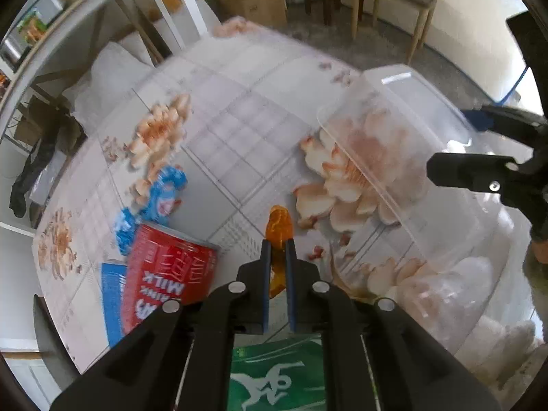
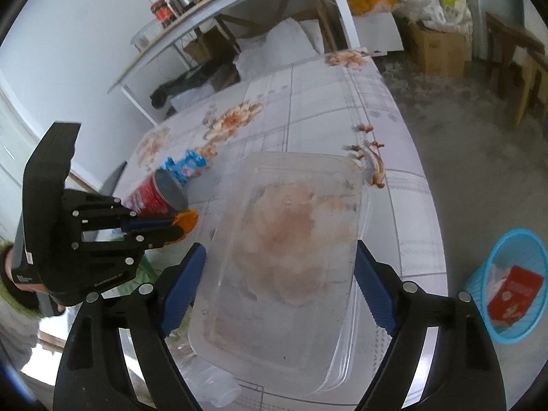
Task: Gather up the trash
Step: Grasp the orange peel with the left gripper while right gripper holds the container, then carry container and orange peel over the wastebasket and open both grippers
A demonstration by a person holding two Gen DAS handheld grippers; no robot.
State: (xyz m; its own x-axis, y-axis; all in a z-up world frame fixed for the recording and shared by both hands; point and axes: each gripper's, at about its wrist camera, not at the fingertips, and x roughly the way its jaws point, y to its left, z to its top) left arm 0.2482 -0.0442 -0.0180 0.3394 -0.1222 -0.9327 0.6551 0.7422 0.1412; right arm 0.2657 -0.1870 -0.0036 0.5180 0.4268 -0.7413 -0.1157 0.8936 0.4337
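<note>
Black linkage arms of the left gripper [image 1: 278, 239] fill the bottom of the left wrist view, its blue pads pinched nearly together on an orange wrapper [image 1: 280, 227] that sticks out past the tips. Under the arms lies a green packet [image 1: 277, 373] with a white figure on it. At lower left a red milk can [image 1: 167, 274] lies on its side on the counter [image 1: 233, 130], which wears a grey-checked cloth printed with peach flowers; a crumpled blue wrapper [image 1: 164, 188] sits just above the can. At right a clear plastic container [image 1: 404, 157] is tilted, and beyond it one finger of the other gripper shows.

From the right wrist view, the left gripper appears at middle left with the orange wrapper clamped at its tip, the can and blue wrapper just behind it. In the centre the right gripper [image 2: 281, 257] stands wide, its blue pads pressed on the two long sides of the clear container, holding it above the counter; the plastic is smeared with a brownish film. At lower right a blue mesh bin [image 2: 479, 281] stands on the grey floor with a red carton [image 2: 513, 294] inside.

Around the room: a white shelf table at upper left carrying jars and tins, cardboard boxes and bags along the far wall, wooden chair legs at upper right.
</note>
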